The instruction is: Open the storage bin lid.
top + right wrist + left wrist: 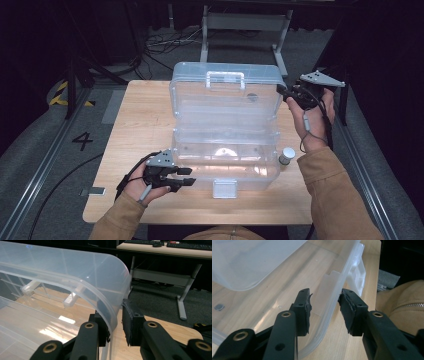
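- The clear plastic box (pixel 225 150) stands open in the middle of the wooden table (pixel 135 125), its lid (pixel 225 90) raised at the far side.
- My left gripper (pixel 324 307) straddles the box's near rim at the left corner, one pad inside, one outside; the jaws are parted, with a gap showing on both sides.
- My right gripper (pixel 116 322) straddles the lid's right edge at the far right; the inner pad looks pressed to the plastic, yet I cannot tell whether it truly clamps.
- A front latch (pixel 224 188) hangs at the near wall.
- A small grey-capped bottle (pixel 286 156) stands just right of the box.
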Motion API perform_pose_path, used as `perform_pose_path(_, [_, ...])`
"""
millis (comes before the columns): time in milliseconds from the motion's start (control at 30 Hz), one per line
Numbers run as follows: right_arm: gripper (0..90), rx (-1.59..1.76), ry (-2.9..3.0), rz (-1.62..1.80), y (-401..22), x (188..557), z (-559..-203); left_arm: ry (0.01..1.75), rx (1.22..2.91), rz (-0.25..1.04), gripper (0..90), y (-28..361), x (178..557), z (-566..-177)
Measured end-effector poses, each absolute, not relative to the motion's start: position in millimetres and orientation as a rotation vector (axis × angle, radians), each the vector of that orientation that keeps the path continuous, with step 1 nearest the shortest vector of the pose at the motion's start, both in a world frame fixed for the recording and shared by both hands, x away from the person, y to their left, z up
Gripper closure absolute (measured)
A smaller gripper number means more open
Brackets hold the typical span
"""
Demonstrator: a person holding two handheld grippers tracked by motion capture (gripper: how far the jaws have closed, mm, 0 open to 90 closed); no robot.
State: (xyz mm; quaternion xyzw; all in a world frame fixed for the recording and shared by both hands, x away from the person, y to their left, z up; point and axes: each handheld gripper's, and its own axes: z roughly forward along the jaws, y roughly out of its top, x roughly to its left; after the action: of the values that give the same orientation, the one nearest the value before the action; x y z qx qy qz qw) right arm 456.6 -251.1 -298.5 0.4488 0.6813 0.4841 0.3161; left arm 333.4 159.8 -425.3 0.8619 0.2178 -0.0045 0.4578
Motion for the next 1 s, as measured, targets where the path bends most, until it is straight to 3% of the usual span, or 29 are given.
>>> perform_pose_path(367, [80.1, 1.180, 1.788, 1.281, -252.5, 464.6, -297.7, 0.535, 2.043, -0.031, 69.7, 163.8, 331.2, -429.5])
perform_pose_path(1000, [84.8, 1.193, 1.762, 1.213, -247.4, 480.4, -299.9, 0.552, 2.039, -0.027, 69.1, 163.1, 329.5, -429.7])
